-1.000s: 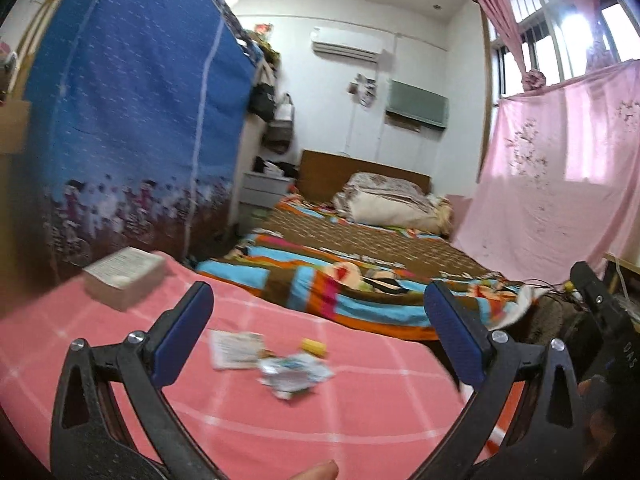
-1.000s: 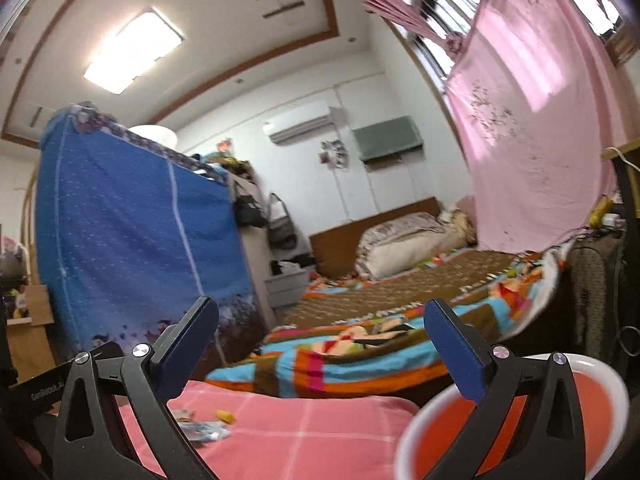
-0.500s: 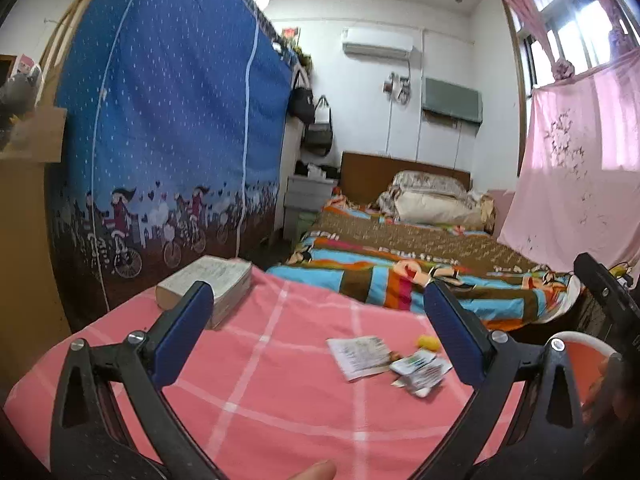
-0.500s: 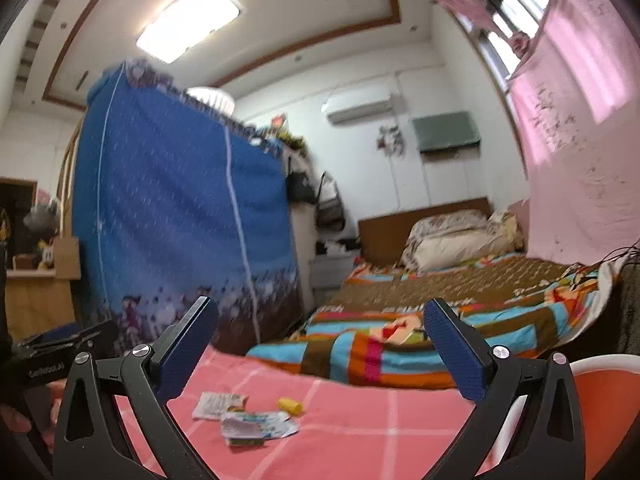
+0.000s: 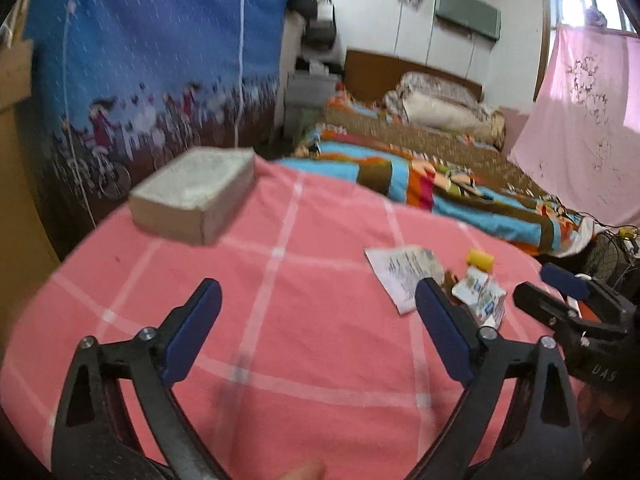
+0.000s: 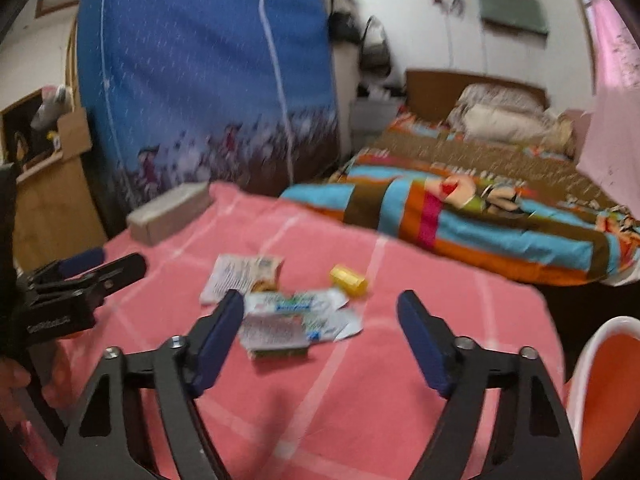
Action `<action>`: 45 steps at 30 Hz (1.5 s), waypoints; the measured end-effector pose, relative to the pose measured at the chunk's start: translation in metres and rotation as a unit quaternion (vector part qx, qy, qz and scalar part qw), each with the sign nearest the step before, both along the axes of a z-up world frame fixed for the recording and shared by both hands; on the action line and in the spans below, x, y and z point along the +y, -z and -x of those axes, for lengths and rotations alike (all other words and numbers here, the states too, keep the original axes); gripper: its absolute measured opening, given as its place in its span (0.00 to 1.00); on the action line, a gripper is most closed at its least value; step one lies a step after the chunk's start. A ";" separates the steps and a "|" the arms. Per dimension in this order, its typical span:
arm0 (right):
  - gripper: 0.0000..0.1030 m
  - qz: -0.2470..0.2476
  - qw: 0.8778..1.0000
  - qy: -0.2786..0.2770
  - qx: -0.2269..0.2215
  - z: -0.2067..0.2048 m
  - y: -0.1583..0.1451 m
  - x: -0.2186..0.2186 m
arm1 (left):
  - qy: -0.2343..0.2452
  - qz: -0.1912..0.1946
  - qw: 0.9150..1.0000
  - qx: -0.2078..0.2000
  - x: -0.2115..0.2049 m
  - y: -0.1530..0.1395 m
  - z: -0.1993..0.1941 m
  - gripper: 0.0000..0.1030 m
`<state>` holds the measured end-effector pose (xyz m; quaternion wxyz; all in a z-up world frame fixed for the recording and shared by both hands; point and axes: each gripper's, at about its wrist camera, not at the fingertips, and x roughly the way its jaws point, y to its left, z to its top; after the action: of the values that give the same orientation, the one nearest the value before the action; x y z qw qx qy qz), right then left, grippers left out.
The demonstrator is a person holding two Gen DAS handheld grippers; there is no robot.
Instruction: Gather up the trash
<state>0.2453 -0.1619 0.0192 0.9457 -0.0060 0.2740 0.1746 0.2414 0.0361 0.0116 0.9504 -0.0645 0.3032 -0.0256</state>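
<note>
A table covered by a pink checked tablecloth [image 6: 360, 392] carries a small heap of trash near its far edge, toward the bed. The heap is made of a white printed paper slip [image 6: 232, 276], a crumpled white-and-green wrapper [image 6: 300, 304] lying just in front of it, a flattened printed packet [image 6: 276, 336] touching that wrapper on the near side, and a small yellow cap-like cylinder [image 6: 348, 280] just beside them on the right.

The right gripper [image 6: 320, 340] hangs over the cloth on the near side of the heap, its blue-padded fingers [image 6: 424, 344] spread; its jaws have just been closing, yet nothing lies between them and the pads touch nothing. The packet sits just past the left fingertip.

The left gripper [image 5: 316, 332] is held above the middle of the tablecloth with its fingers [image 5: 192, 332] wide apart over bare cloth; its jaws have also just been closing a little, with nothing between them. In its view the trash lies beyond its right finger.

A grey rectangular box [image 5: 196, 196] rests at the far left corner of the tabletop. An orange basin with a white rim [image 6: 612, 392] stands off the table's right edge. A bed with a striped blanket [image 6: 480, 216] lies beyond the table.
</note>
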 end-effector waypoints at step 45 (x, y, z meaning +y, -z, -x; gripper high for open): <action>0.38 -0.045 0.997 -0.026 0.063 0.002 0.015 -0.051 | 0.099 -0.064 0.988 0.100 -0.069 0.022 -0.057 0.62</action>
<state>0.2434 -0.2131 0.0041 0.9209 0.0403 0.3250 0.2114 0.2979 -0.0325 -0.0100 0.9100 0.0242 0.4031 -0.0938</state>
